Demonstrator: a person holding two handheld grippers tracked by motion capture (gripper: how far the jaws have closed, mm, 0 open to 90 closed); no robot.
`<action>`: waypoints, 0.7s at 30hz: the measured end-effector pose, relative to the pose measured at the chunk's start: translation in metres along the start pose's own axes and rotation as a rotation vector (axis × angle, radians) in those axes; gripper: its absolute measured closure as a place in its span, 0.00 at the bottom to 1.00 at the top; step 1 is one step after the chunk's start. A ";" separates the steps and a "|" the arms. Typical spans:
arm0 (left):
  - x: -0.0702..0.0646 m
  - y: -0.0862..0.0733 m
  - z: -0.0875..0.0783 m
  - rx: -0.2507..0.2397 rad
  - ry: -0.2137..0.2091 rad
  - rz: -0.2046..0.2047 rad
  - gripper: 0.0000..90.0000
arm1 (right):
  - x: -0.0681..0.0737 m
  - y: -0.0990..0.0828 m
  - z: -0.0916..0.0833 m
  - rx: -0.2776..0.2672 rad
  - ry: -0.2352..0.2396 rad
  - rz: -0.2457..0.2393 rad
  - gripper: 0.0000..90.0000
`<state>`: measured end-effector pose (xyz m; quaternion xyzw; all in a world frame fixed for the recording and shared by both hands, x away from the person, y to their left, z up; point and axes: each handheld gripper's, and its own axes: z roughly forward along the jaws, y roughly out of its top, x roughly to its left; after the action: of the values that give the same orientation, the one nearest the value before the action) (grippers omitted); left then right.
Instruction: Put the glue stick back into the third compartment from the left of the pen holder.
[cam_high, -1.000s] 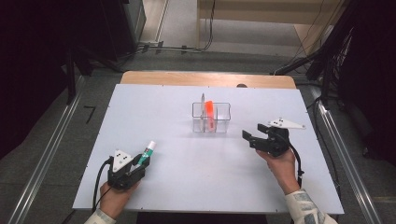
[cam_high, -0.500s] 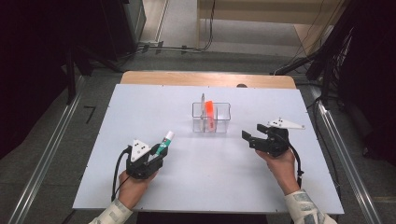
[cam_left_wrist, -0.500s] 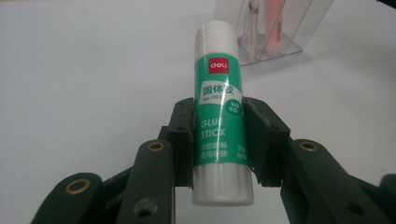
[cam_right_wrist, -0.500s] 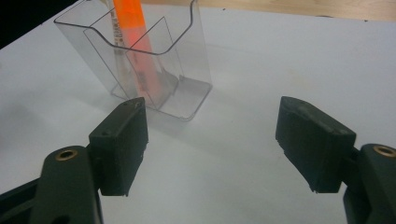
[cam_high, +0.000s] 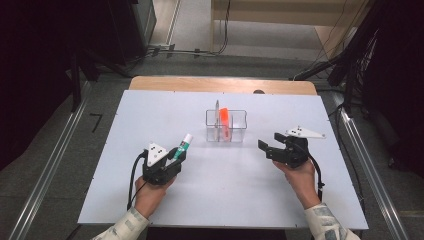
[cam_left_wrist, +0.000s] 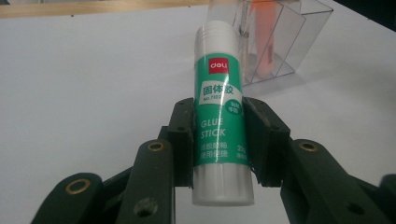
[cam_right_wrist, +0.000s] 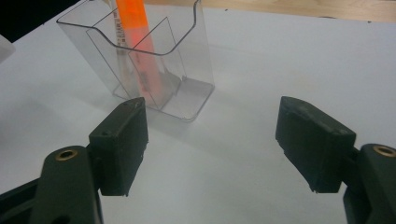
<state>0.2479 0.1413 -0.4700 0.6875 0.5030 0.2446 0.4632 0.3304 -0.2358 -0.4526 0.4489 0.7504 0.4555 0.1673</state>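
A: What is the left claw (cam_left_wrist: 217, 140) doing?

B: It is clamped on a glue stick (cam_left_wrist: 219, 107), one pad on each side of the green label, cap end pointing toward the clear holder (cam_high: 226, 126).

A: And where is that over the tabletop (cam_high: 125, 150)?

B: Left of the centre, near the front edge, with the holder well apart from it.

A: The right claw (cam_right_wrist: 224, 144)?

B: Its jaws stand wide apart with nothing between them, facing the holder, where an orange marker (cam_right_wrist: 135, 37) stands upright.
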 end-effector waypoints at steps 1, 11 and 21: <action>-0.001 0.001 0.001 -0.002 -0.001 0.000 0.73 | 0.000 0.000 0.000 -0.001 0.001 0.000 0.27; -0.016 0.015 0.018 -0.022 -0.031 0.010 0.73 | 0.001 0.001 0.001 -0.003 0.000 -0.003 0.27; -0.030 0.023 0.031 -0.027 -0.058 0.011 0.73 | 0.003 0.001 0.003 -0.005 0.008 -0.009 0.30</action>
<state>0.2725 0.1005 -0.4594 0.6909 0.4820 0.2339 0.4855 0.3315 -0.2320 -0.4524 0.4431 0.7520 0.4585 0.1674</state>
